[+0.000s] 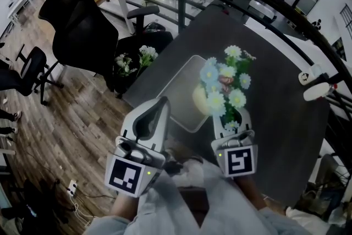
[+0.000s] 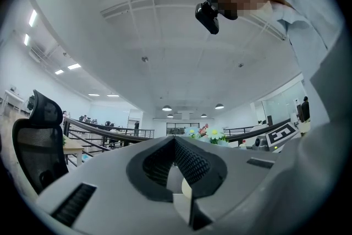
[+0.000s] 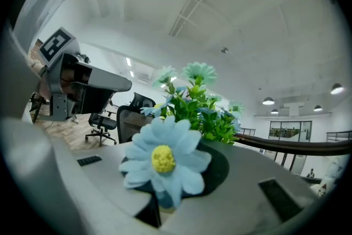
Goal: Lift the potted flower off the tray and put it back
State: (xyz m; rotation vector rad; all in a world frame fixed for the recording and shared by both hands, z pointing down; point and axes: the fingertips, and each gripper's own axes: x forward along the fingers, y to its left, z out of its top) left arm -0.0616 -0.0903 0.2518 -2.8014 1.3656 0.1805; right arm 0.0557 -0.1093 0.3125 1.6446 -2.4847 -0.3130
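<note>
The right gripper (image 1: 232,118) pinches the potted flower (image 1: 224,81) by its stems to hoist it over the tray (image 1: 177,88); the left gripper (image 1: 161,102), jaws pressed together and empty, idles near-left

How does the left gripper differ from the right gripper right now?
The right gripper is closed on the potted flower, with a blue bloom lying across its jaws. The left gripper is closed on nothing. The right gripper's tips are buried among the blooms, while the left gripper sits clear of them by the tray's near edge. Both point away from the person, with their jaws together.
</note>
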